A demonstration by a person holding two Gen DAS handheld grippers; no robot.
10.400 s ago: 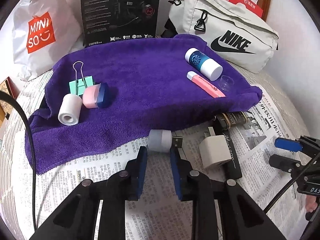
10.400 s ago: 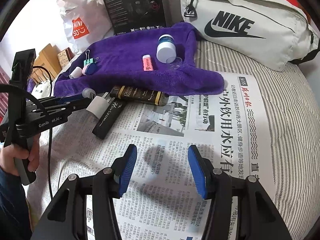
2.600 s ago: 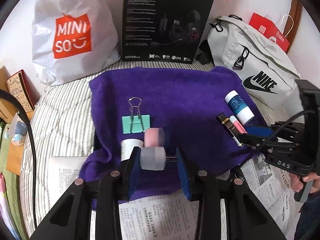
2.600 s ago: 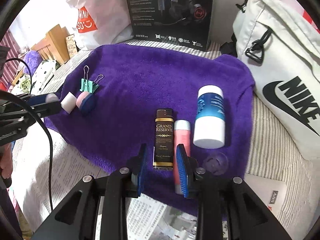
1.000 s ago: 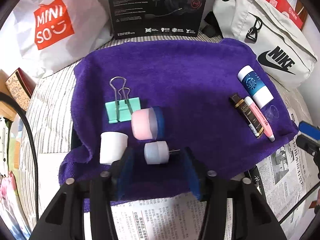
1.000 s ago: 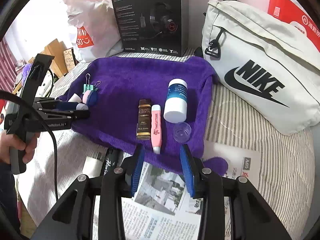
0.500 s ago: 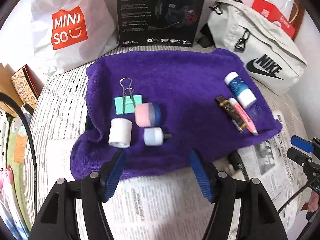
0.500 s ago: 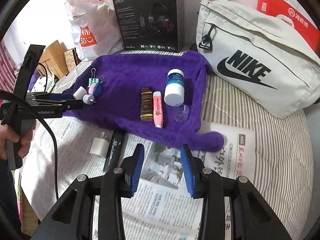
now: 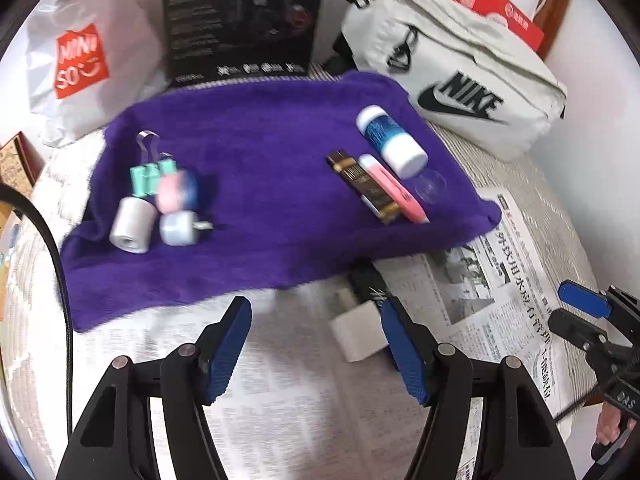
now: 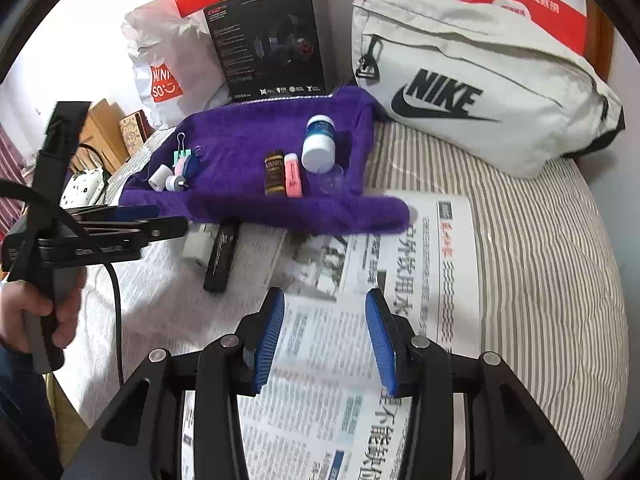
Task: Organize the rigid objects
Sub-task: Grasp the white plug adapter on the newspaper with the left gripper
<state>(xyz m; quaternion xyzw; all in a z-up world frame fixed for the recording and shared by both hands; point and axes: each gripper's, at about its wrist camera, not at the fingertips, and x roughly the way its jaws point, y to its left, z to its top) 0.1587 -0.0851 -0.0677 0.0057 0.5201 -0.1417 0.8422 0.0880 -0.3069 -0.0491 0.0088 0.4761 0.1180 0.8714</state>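
Observation:
A purple towel [image 9: 272,152] holds a green binder clip [image 9: 150,176], a pink-and-blue cylinder [image 9: 178,194], a white roll [image 9: 132,226] and a grey USB light [image 9: 180,227] on its left. On its right lie a brown bar [image 9: 362,184], a pink tube [image 9: 394,188], a blue-white bottle [image 9: 390,140] and a clear cap [image 9: 430,186]. My left gripper [image 9: 314,320] is open above the newspaper, with a white charger cube [image 9: 358,330] just inside its right finger and a black case [image 10: 222,256] beyond. My right gripper [image 10: 325,308] hovers over newsprint, its jaws opening with nothing between them.
A Nike bag [image 10: 480,88], a black headset box [image 10: 268,40] and a Miniso bag [image 9: 80,60] stand behind the towel. Newspaper [image 10: 432,280] covers the striped bedding [image 10: 540,260]. A hand [image 10: 24,320] holds the left gripper at the left edge of the right wrist view.
The left gripper opened, left the grey USB light on the towel and drew back and to the right over the newspaper. The right gripper also pulled back, and its jaws widened slightly.

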